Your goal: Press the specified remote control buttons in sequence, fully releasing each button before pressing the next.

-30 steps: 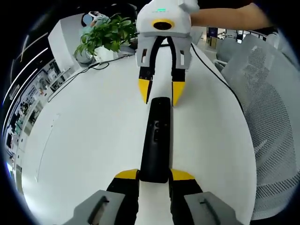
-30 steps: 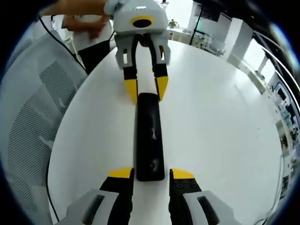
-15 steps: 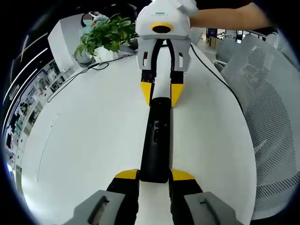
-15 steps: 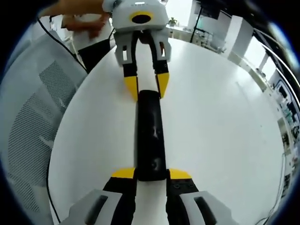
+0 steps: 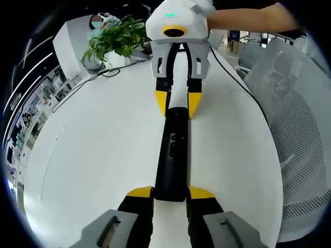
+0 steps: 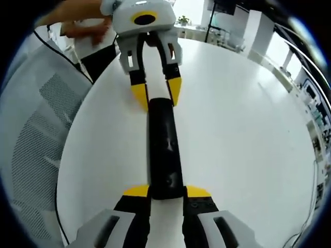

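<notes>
- You are working in bright, even light; the white bench point(image 5: 93, 155) reads nearly blown out across most of both views, with little surface texture left.
- In the right gripper view, the strongest light reaches you from about 1 o'clock, where the far windows wash out to white.
- Shadows are soft and short; a faint grey one lies beside the black remote point(image 5: 173, 155) in the left gripper view.
- The remote's glossy top point(image 6: 164, 150) carries pale reflections, so its buttons are hard to read.
- Fisheye bending is heavy toward the edges: the bench rim curves and background detail at 9 o'clock smears.
- The centre stays sharp.
</notes>
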A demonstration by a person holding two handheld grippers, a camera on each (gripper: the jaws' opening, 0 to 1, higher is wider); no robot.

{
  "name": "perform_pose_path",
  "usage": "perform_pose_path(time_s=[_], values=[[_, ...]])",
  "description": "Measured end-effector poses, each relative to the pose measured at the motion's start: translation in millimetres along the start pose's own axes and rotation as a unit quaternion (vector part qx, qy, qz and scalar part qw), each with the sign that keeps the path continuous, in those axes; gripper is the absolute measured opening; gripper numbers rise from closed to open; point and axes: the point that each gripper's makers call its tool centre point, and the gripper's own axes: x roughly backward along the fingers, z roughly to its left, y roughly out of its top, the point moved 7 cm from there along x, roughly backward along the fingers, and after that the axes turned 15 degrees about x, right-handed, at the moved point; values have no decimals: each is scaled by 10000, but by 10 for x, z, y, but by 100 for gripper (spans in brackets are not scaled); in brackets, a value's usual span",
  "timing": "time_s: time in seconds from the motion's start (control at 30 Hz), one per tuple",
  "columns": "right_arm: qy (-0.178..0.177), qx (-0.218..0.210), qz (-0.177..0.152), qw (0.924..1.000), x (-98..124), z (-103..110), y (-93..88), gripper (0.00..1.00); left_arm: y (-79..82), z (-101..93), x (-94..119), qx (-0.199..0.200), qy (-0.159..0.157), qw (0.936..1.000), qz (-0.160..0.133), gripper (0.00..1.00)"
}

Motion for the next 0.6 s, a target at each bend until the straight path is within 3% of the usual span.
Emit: perform_pose_path(time_s=[0.6], values=[[12, 68, 71, 10000, 23, -4, -20, 20, 33, 1, -19, -37, 52, 10000, 19, 23]])
